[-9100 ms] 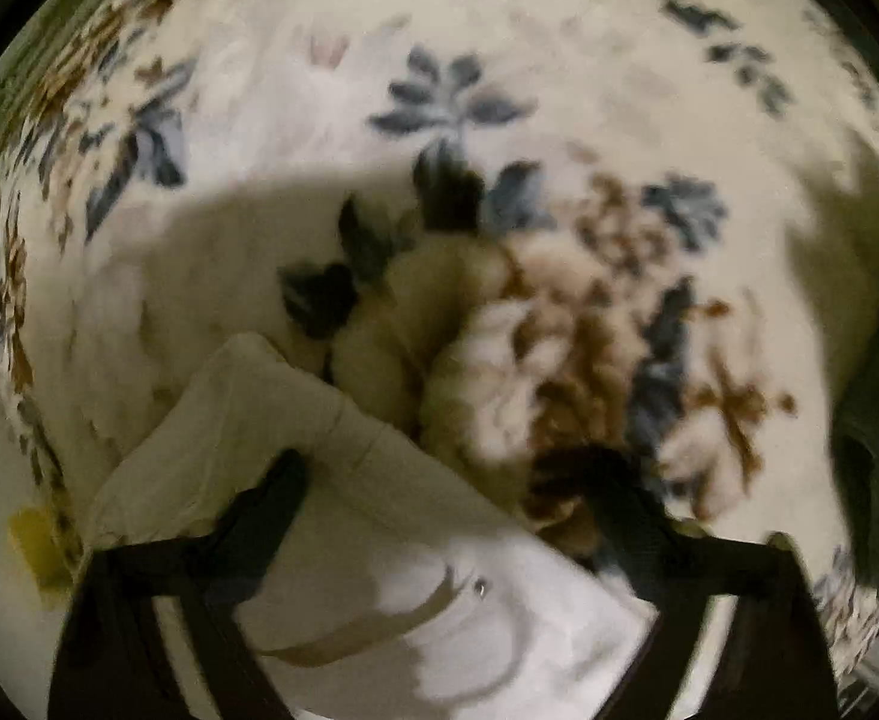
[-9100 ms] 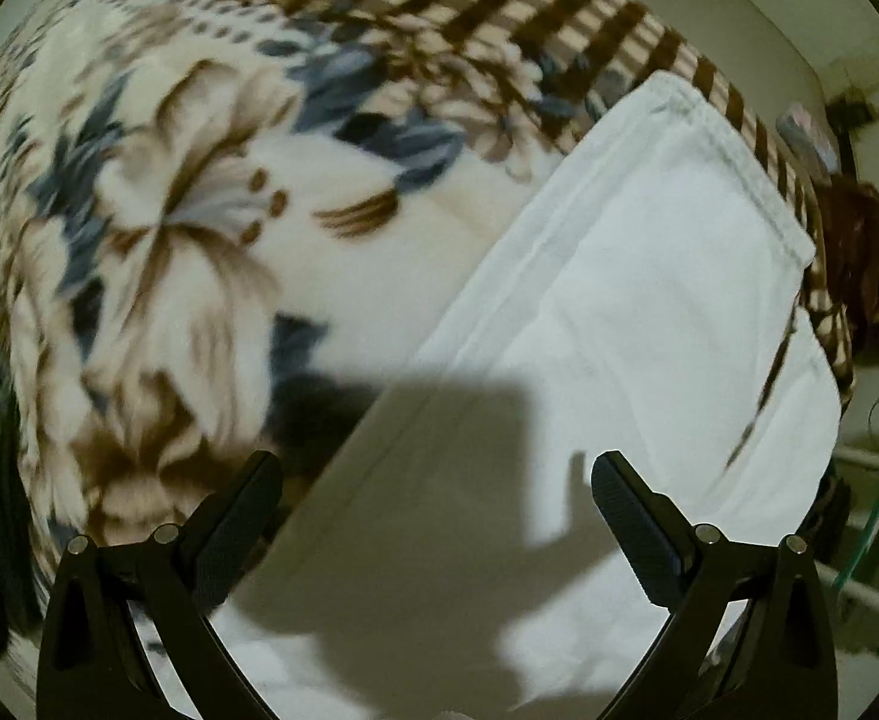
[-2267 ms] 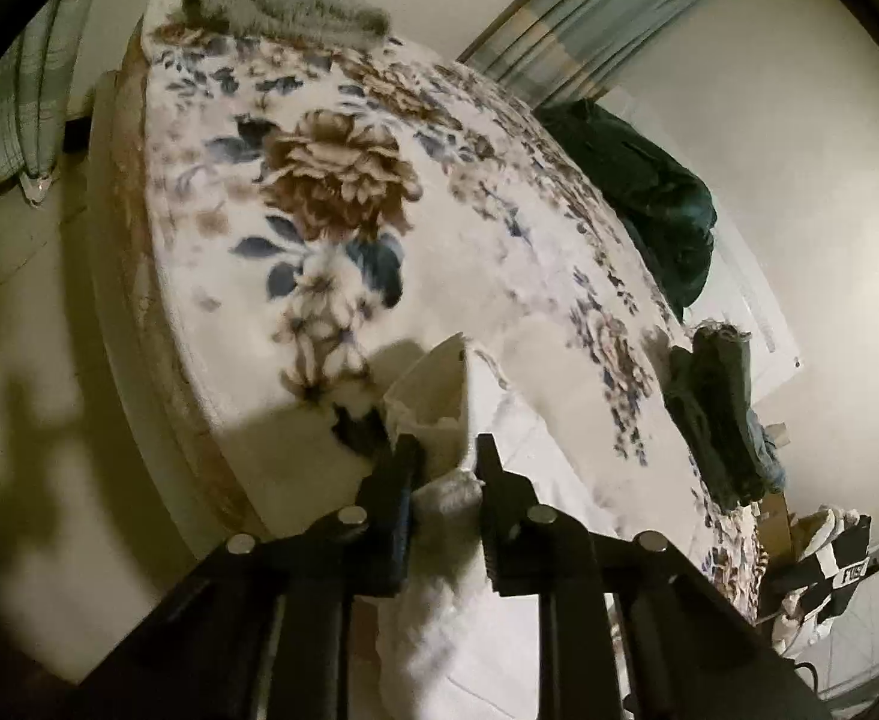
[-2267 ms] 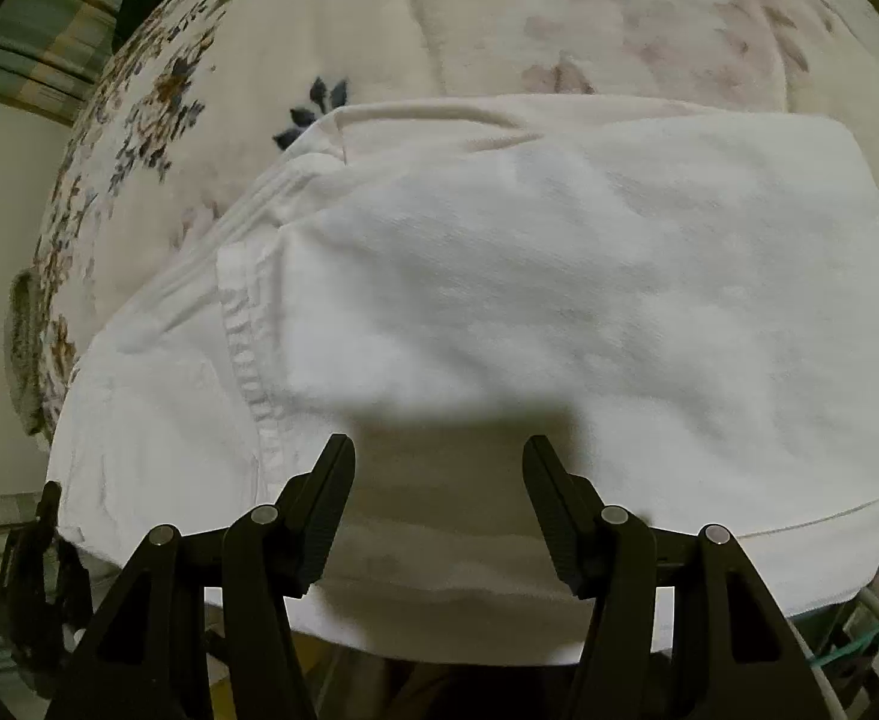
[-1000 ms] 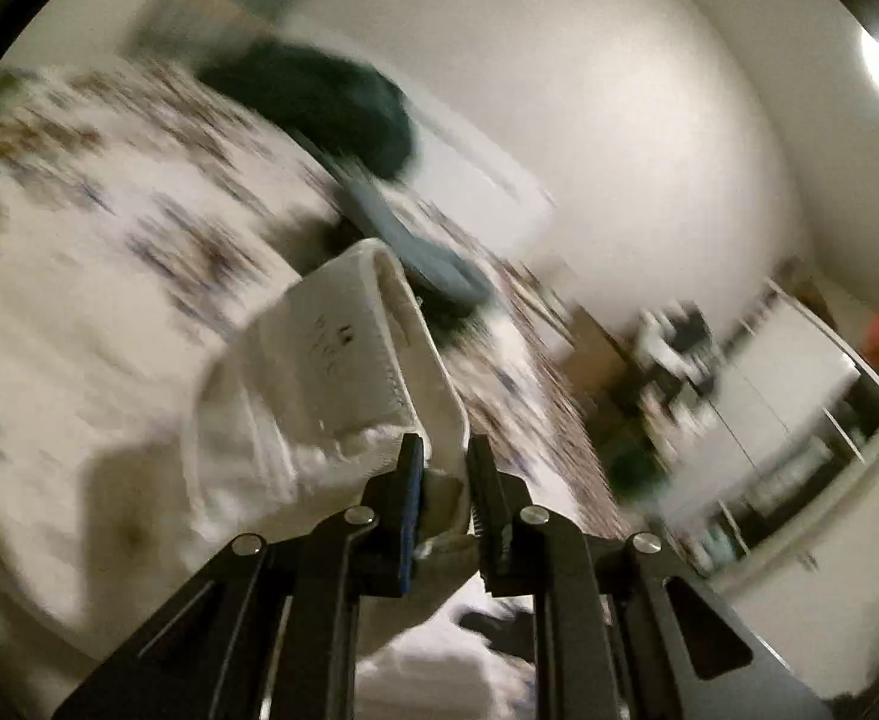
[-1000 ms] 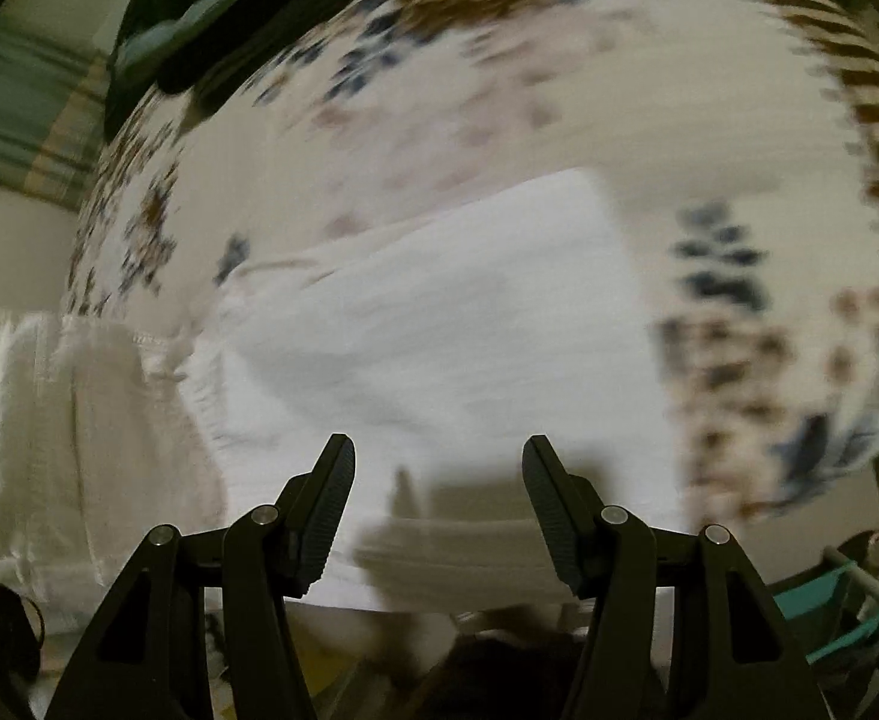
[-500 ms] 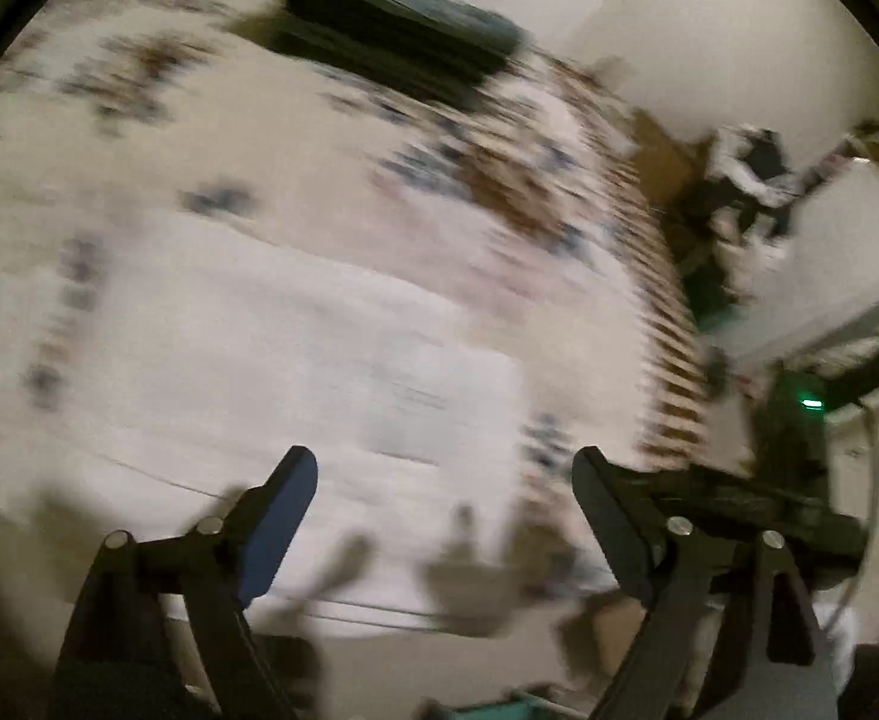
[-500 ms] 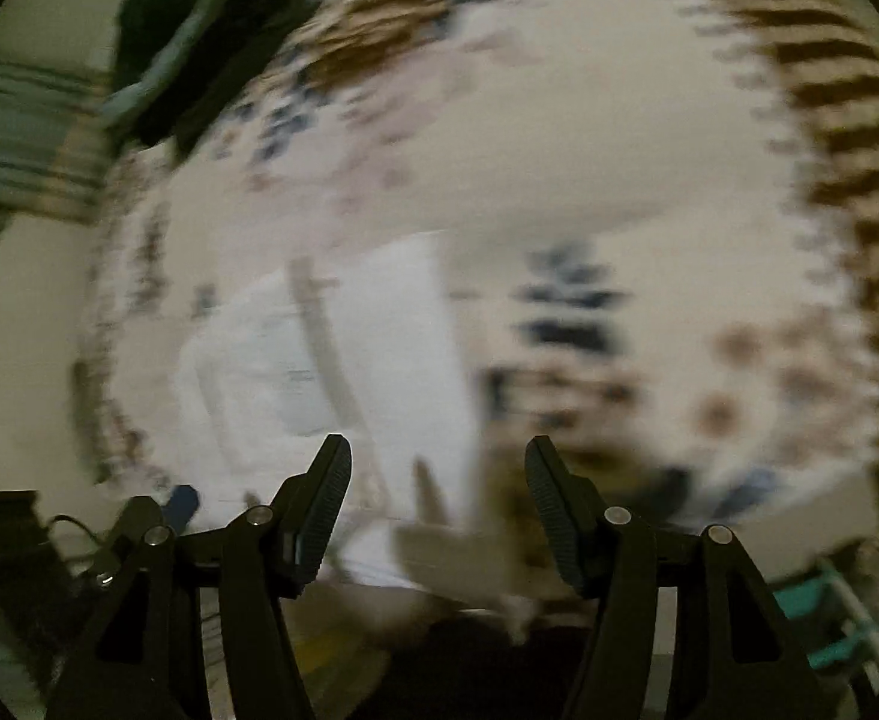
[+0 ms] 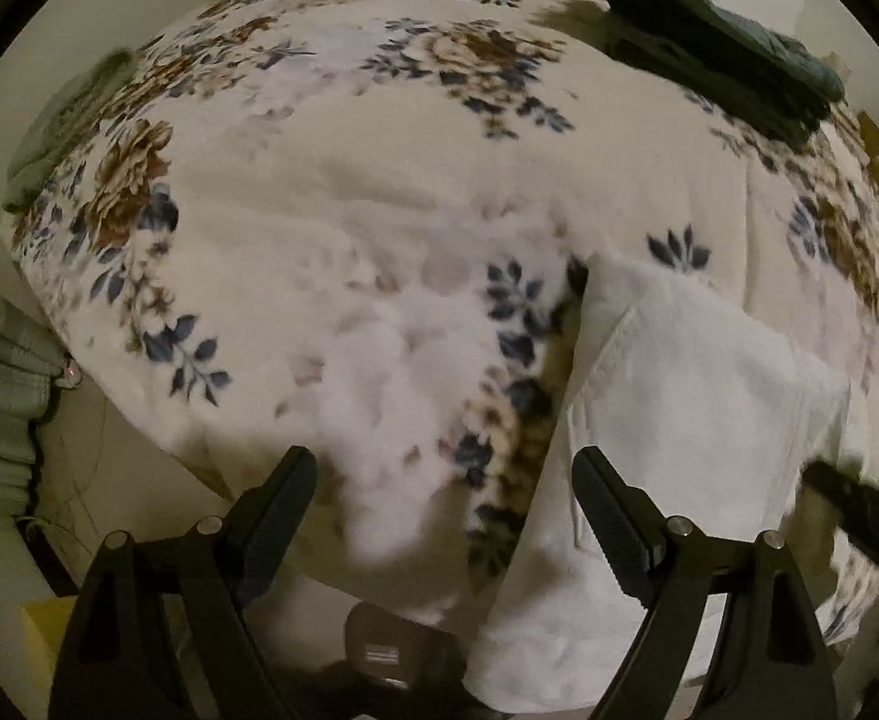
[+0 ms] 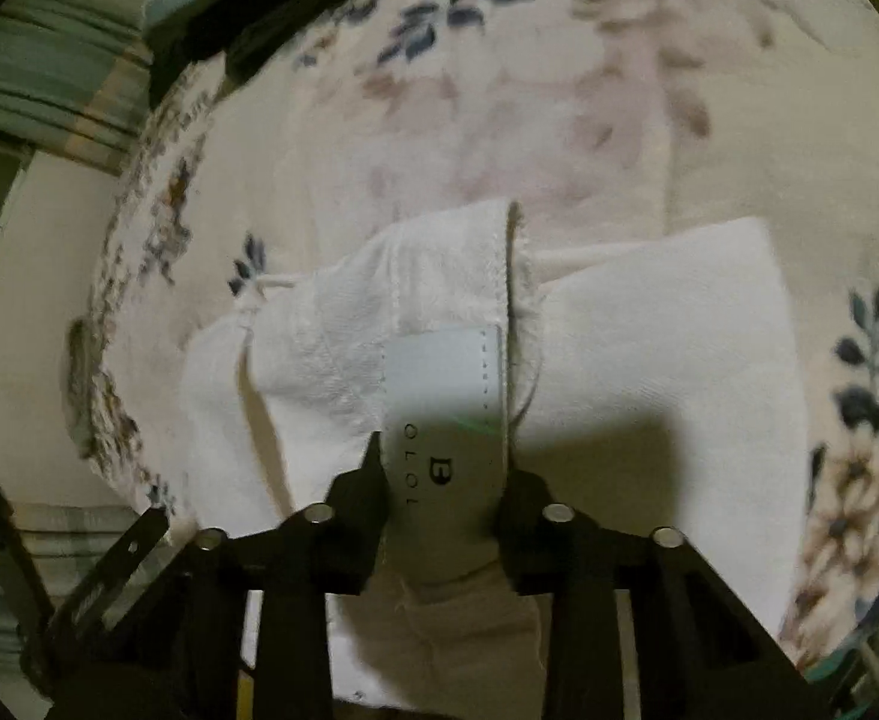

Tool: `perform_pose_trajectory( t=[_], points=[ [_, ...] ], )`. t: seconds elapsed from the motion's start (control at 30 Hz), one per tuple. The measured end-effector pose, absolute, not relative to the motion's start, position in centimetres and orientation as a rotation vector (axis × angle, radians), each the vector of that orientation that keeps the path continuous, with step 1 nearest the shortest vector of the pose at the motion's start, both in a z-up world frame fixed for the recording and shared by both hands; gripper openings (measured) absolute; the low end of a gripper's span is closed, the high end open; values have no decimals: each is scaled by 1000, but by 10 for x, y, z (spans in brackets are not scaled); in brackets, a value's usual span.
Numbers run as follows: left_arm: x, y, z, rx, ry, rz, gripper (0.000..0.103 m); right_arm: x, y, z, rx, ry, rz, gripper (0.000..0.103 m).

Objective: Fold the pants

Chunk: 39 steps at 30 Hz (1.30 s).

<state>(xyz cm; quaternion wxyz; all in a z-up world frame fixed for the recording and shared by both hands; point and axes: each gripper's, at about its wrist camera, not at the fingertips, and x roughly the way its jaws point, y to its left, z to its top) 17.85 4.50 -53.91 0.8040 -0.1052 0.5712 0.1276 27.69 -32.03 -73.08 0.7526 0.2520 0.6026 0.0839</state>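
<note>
Gripping the white pants (image 10: 649,372) at the waistband, right claw (image 10: 442,480) is pinched on the fabric fold carrying the sewn label (image 10: 445,396); its jaws are nearly closed around it. Left claw (image 9: 445,498) is spread wide and empty, hovering over the bed (image 9: 331,228) edge. Pants lie folded on the floral blanket, at 3 to 5 o'clock in the left view. Farther out, dark green clothing (image 9: 721,54) sits at 1 o'clock.
</note>
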Motion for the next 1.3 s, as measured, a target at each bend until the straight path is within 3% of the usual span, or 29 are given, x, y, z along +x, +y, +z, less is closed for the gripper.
perform_pose_trajectory(
  t=[0.27, 0.43, 0.6, 0.63, 0.7, 0.87, 1.0, 1.03, 1.07, 1.1, 1.17, 1.3],
  points=[
    [212, 11, -523, -260, 1227, 117, 87, 223, -402, -647, 480, 1189, 29, 21],
    [244, -30, -535, -341, 1246, -10, 87, 204, -481, -654, 517, 1214, -115, 21],
    [289, -61, -580, -427, 1347, -103, 87, 207, -509, -686, 544, 1275, -122, 21],
    [295, -62, -586, -427, 1344, -109, 84, 209, -507, -688, 535, 1279, -122, 21],
    [307, -60, -599, -414, 1346, -128, 67, 211, -511, -697, 523, 1298, -129, 21],
    [317, -32, -614, -597, 1361, -209, 65, 212, -510, -716, 511, 1336, -113, 22],
    [304, -30, -585, -554, 1370, -259, 65, 194, -529, -695, 620, 1311, -55, 46],
    [294, -29, -573, -570, 1355, -294, 74, 186, -533, -690, 645, 1308, -55, 50],
    [287, -27, -567, -581, 1344, -305, 92, 175, -537, -685, 694, 1309, -59, 59],
    [277, -27, -560, -590, 1335, -317, 100, 166, -539, -684, 740, 1306, -50, 68],
    [259, -30, -555, -601, 1340, -343, 102, 143, -535, -691, 875, 1331, -10, 80],
    [229, -46, -575, -554, 1417, -321, 102, 114, -516, -738, 1117, 1366, -27, 82]
  ],
)
